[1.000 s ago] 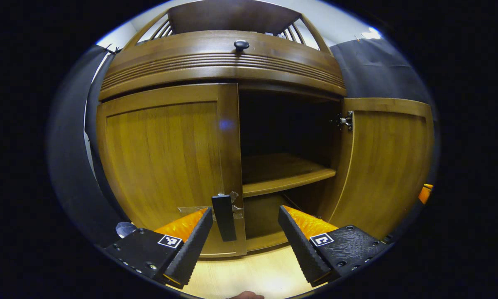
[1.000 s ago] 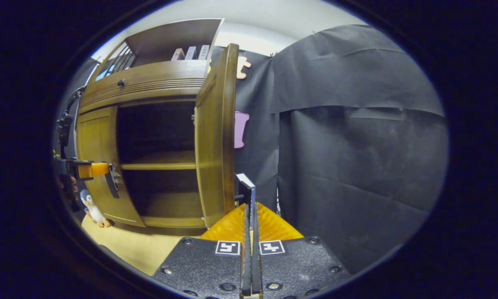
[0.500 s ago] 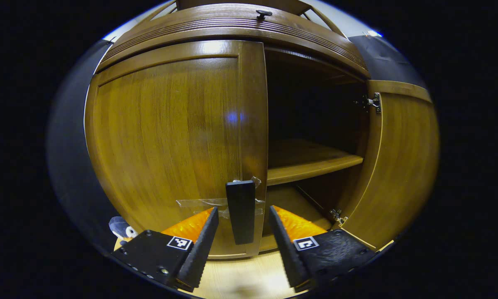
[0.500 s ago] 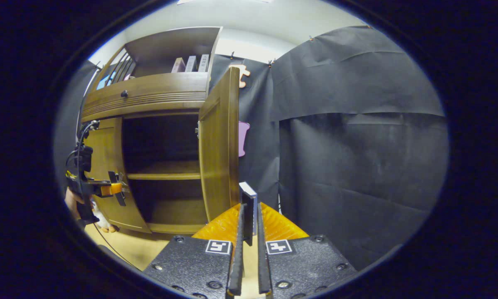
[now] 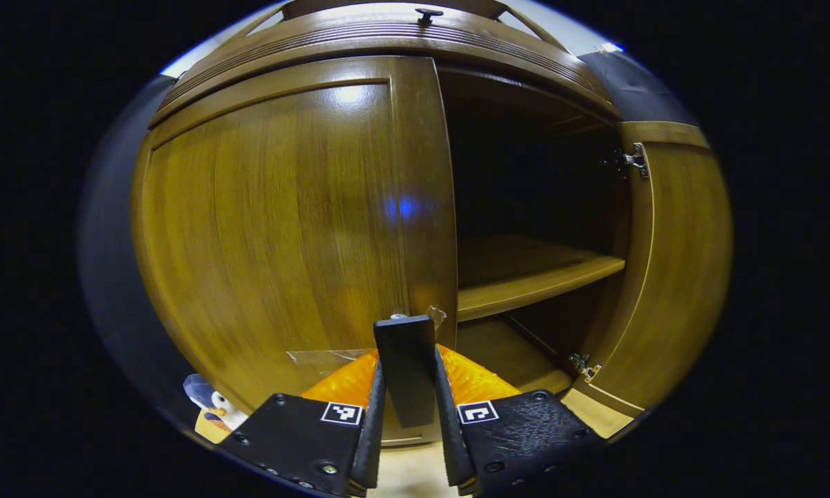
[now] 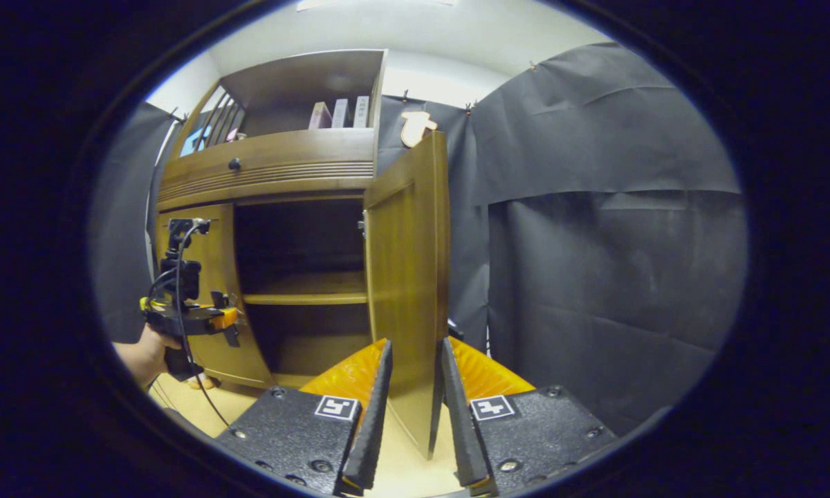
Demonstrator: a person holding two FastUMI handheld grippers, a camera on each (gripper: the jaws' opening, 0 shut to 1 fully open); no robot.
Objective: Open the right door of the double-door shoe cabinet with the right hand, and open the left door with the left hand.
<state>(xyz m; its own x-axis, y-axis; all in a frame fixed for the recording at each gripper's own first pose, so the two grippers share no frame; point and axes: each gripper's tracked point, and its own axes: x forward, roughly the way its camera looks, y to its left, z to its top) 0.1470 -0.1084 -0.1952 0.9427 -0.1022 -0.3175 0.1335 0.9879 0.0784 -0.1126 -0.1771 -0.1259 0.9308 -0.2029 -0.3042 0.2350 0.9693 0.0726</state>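
Observation:
The brown wooden cabinet's left door (image 5: 277, 228) stands closed or nearly so. Its black handle (image 5: 404, 373) sits low on the inner edge, and my left gripper (image 5: 408, 360) is shut on it, a finger pressing each side. The right door (image 6: 408, 263) is swung wide open, also seen as the right door (image 5: 671, 263) edge-on past the dark interior. My right gripper (image 6: 415, 342) is open, its fingers spread to either side of that door's free edge. The right door's black handle (image 6: 453, 326) peeks out behind the edge. The left gripper (image 6: 207, 321), held by a hand (image 6: 142, 353), shows at the left door (image 6: 218, 270).
Inside, a wooden shelf (image 5: 532, 277) crosses the dark opening. A drawer with a black knob (image 5: 429, 12) sits above the doors. A small penguin toy (image 5: 211, 404) stands on the pale floor by the cabinet's left corner. Black cloth wall (image 6: 595, 242) hangs right of the open door.
My left gripper moved in and shut on the left door's handle. My right gripper let go of the right door's handle and spread open; the right door swung wider.

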